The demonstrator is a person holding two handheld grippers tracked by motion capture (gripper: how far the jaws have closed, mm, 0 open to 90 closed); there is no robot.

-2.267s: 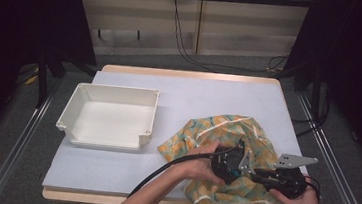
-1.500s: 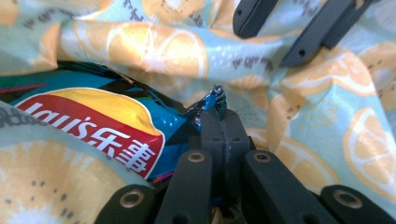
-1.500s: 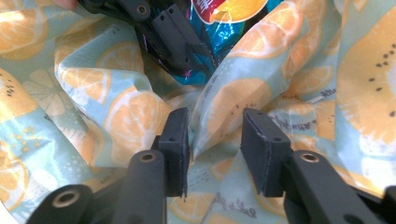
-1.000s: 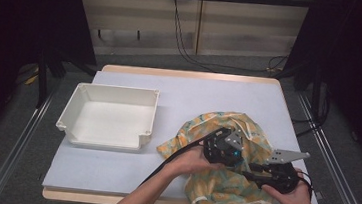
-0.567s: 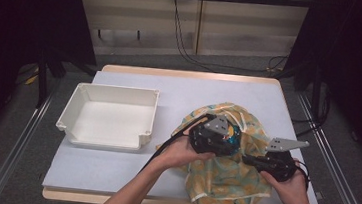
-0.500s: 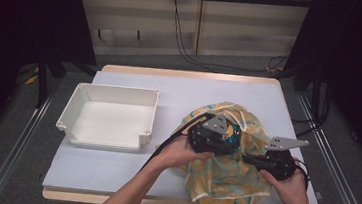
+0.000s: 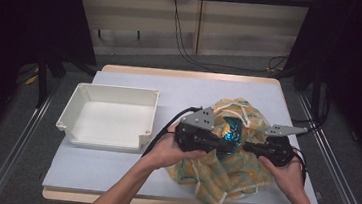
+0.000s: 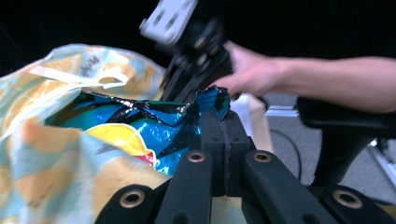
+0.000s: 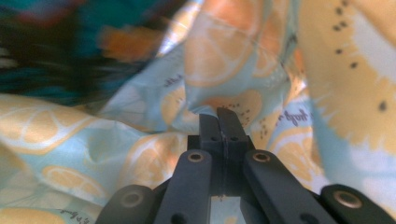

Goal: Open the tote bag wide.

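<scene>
Your left gripper (image 8: pixel 223 122) is pinching a blue snack packet (image 8: pixel 154 122); your right gripper (image 9: pixel 219 116) is pinching the lemon-print bag (image 9: pixel 261 56) on the desk (image 7: pixel 180 89).

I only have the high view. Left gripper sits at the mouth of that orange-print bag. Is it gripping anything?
Observer: Yes. In the left gripper view, the left gripper has its jaws closed on the crinkled top edge of a shiny blue snack packet that sits inside the fabric bag.
Operator: And the right one?
Observer: In the right gripper view, the right gripper is shut on a fold of the fabric bag, not on the packet.
Operator: Any other colour on the packet?
Observer: A yellow patch with a red edge shows on its face, below the torn-looking rim.
</scene>
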